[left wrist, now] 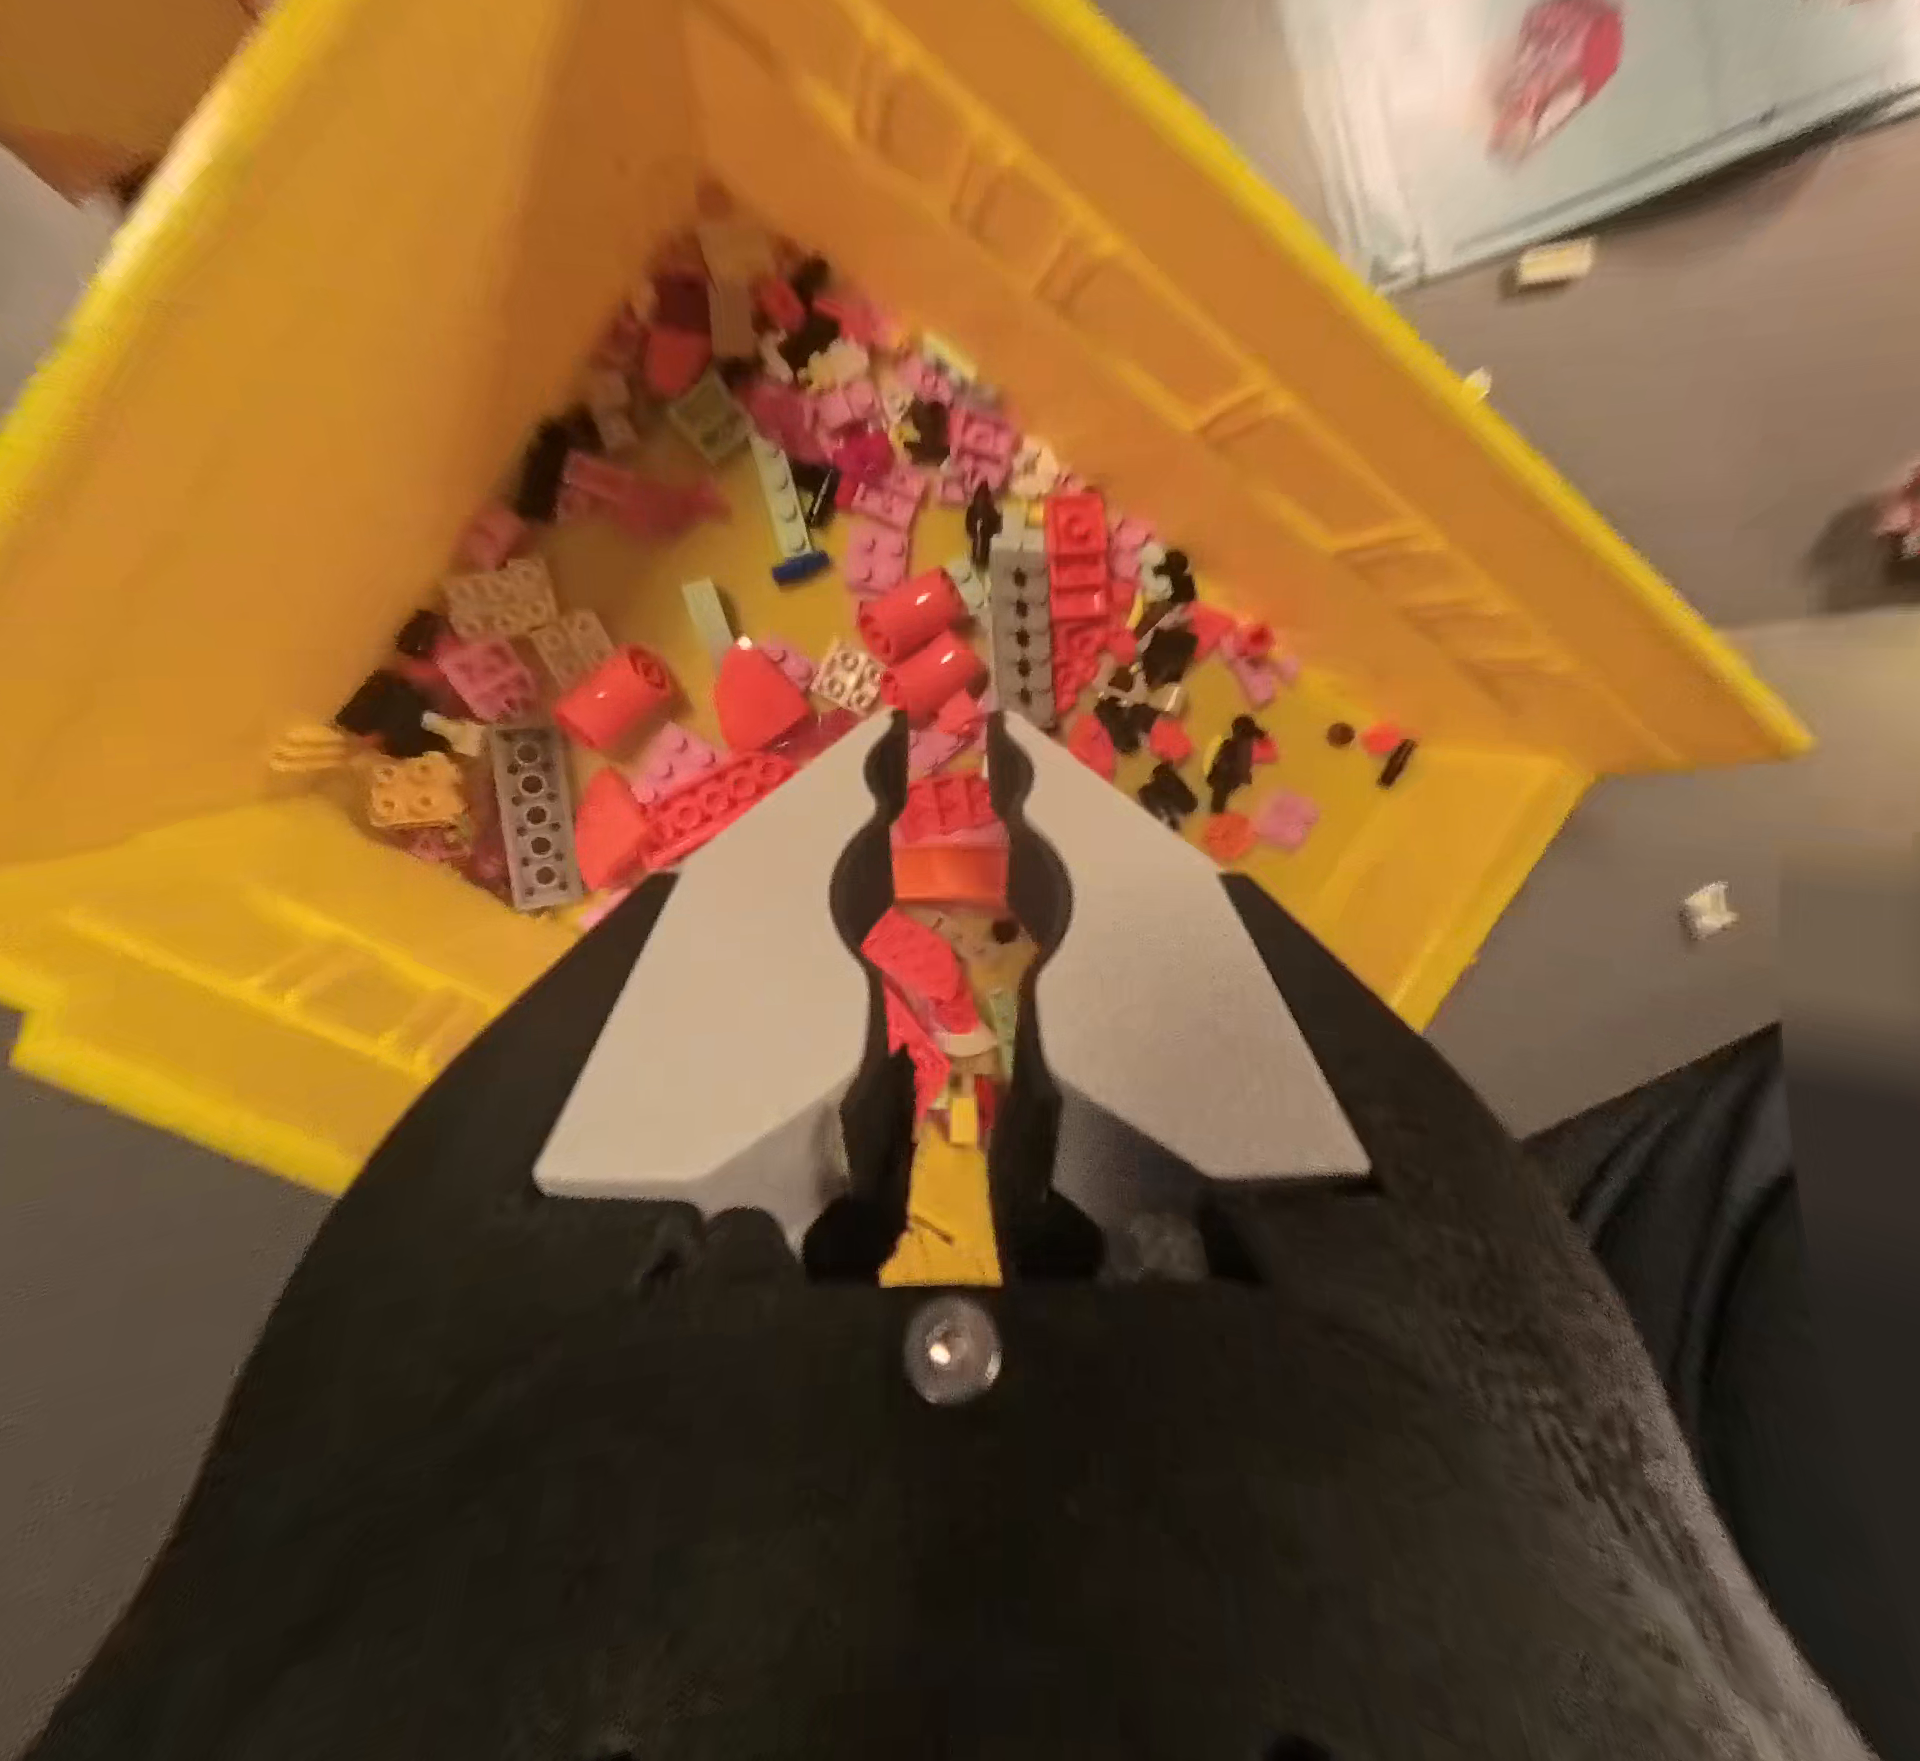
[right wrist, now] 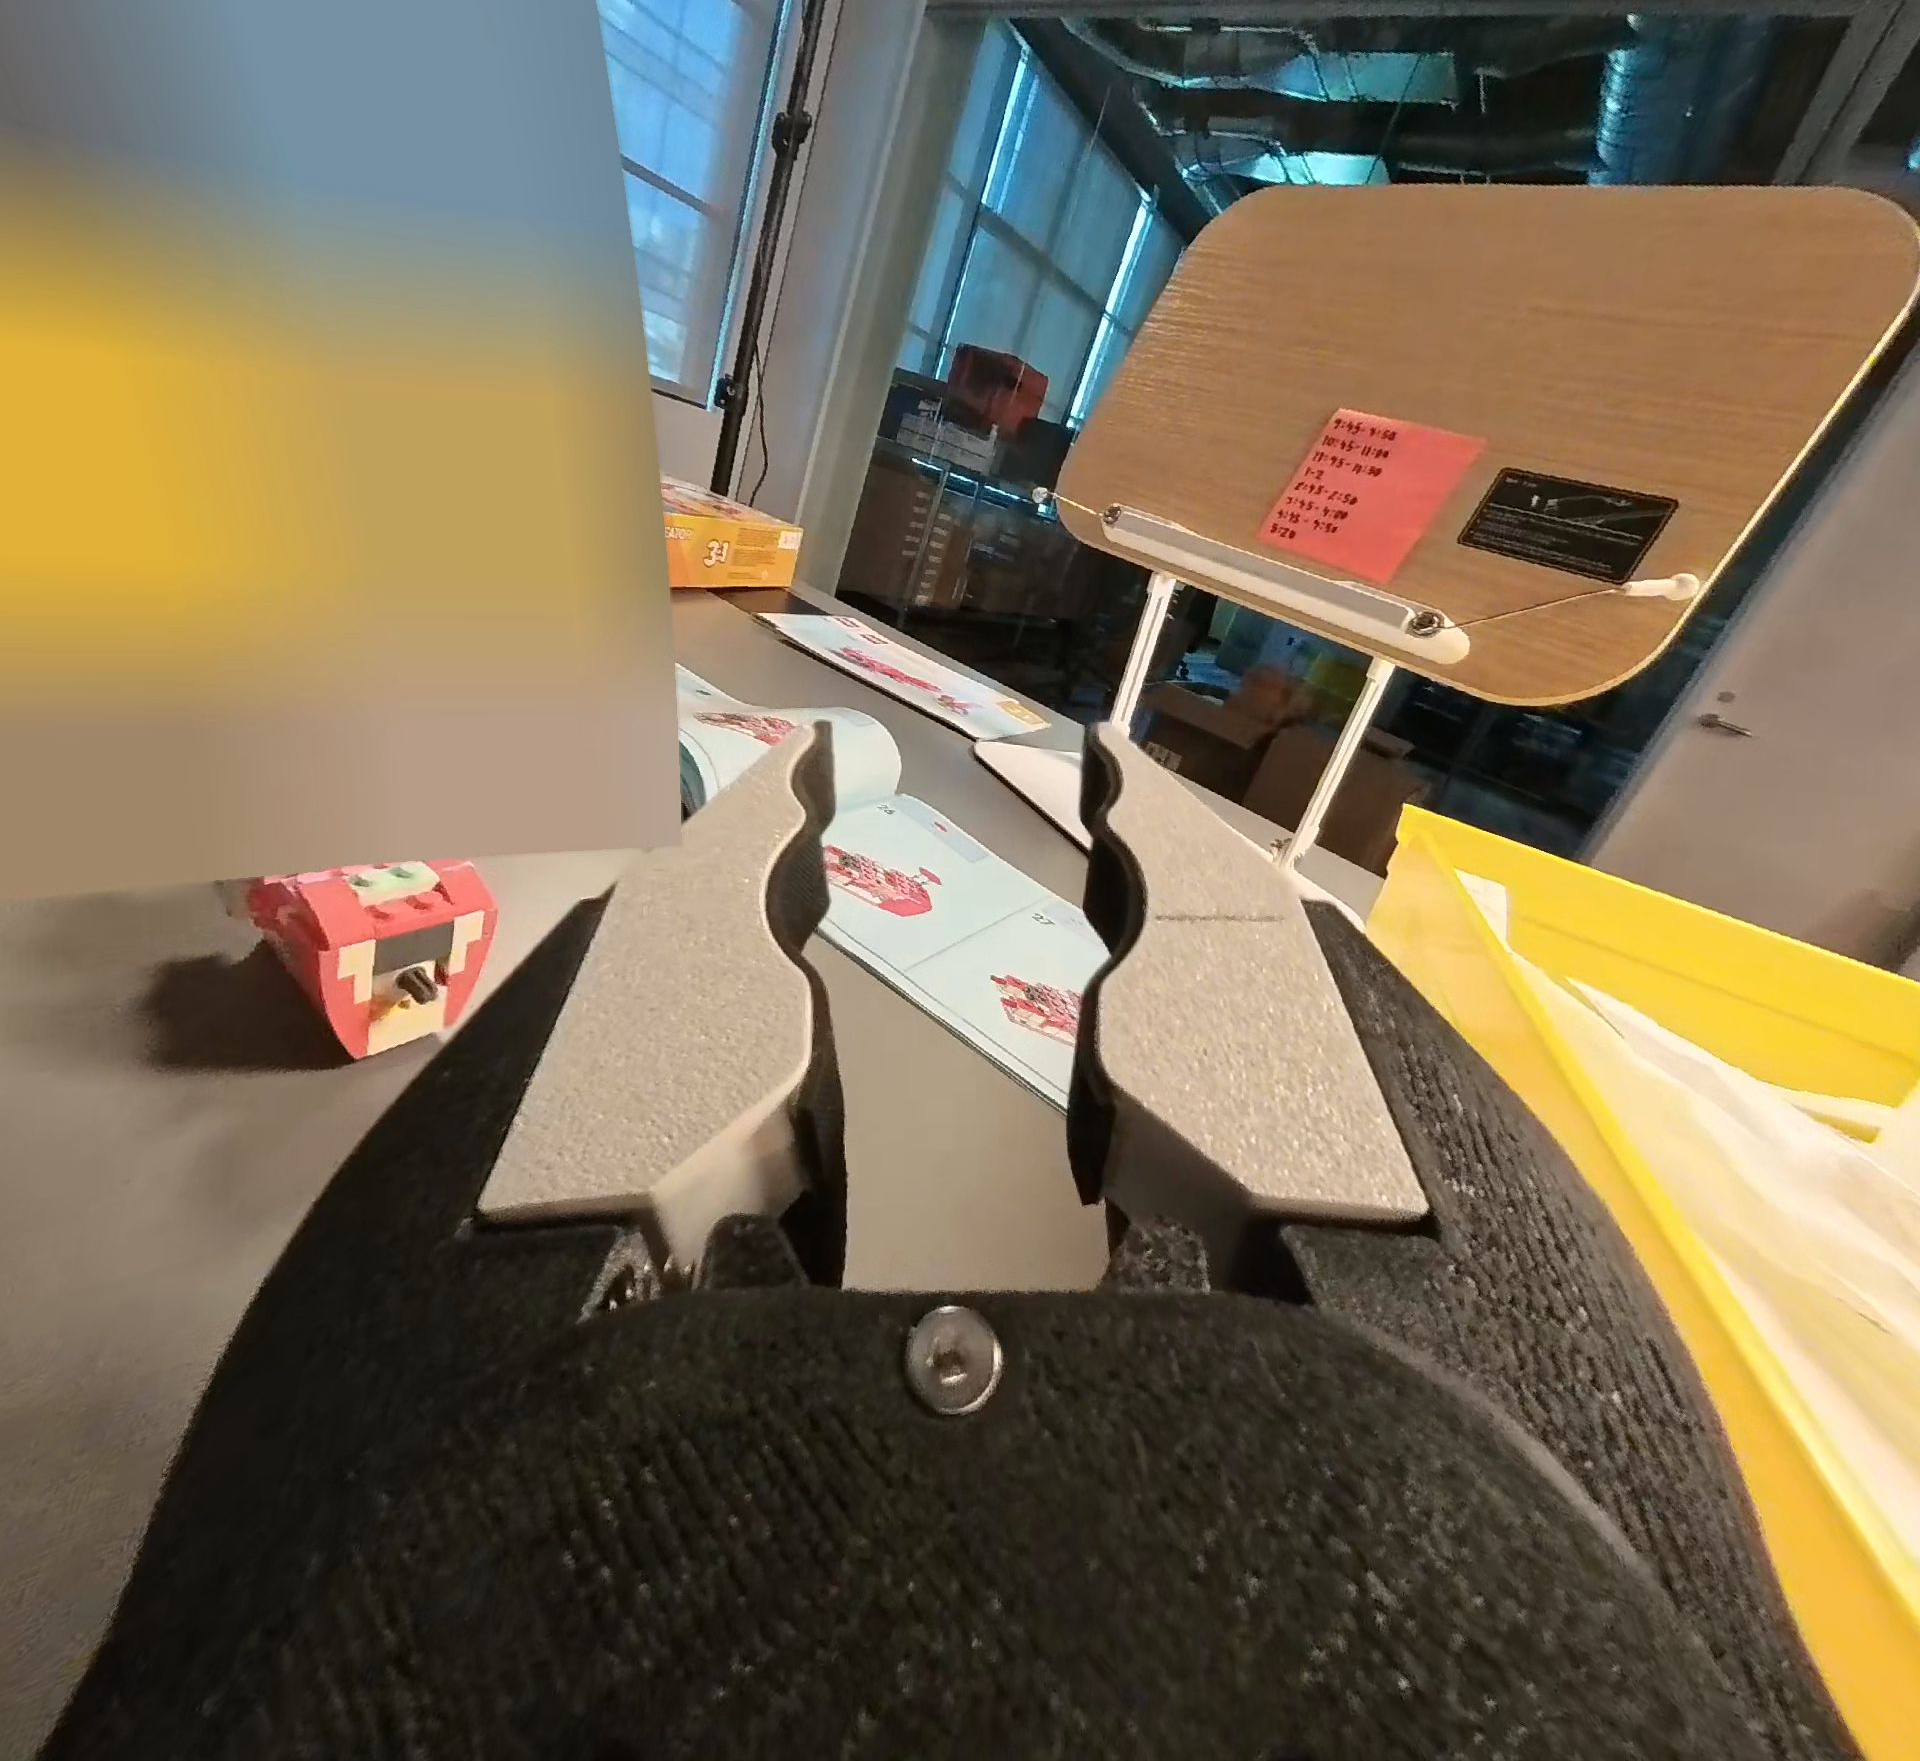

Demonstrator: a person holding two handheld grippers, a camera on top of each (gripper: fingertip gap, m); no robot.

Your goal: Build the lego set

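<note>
In the left wrist view my left gripper (left wrist: pixel 945 745) hangs over a yellow bin (left wrist: pixel 1143 277) holding several loose red, pink, grey and black bricks. Its jaws stand close together, and a small red studded brick (left wrist: pixel 948 807) sits pressed between the pads just behind the tips. The view is blurred by motion. In the right wrist view my right gripper (right wrist: pixel 951 755) is open and empty. It is low over the grey table (right wrist: pixel 208 1192), pointing at an open instruction booklet (right wrist: pixel 935 890). A part-built red brick model (right wrist: pixel 374 953) stands on the table to its left.
A second yellow bin (right wrist: pixel 1621 963) with clear plastic bags is close on the right. A wooden book stand (right wrist: pixel 1507 423) on white legs rises behind the booklet. A yellow box (right wrist: pixel 727 548) and another booklet (right wrist: pixel 904 672) lie farther back. A small white piece (left wrist: pixel 1709 909) lies on the table beside the bin.
</note>
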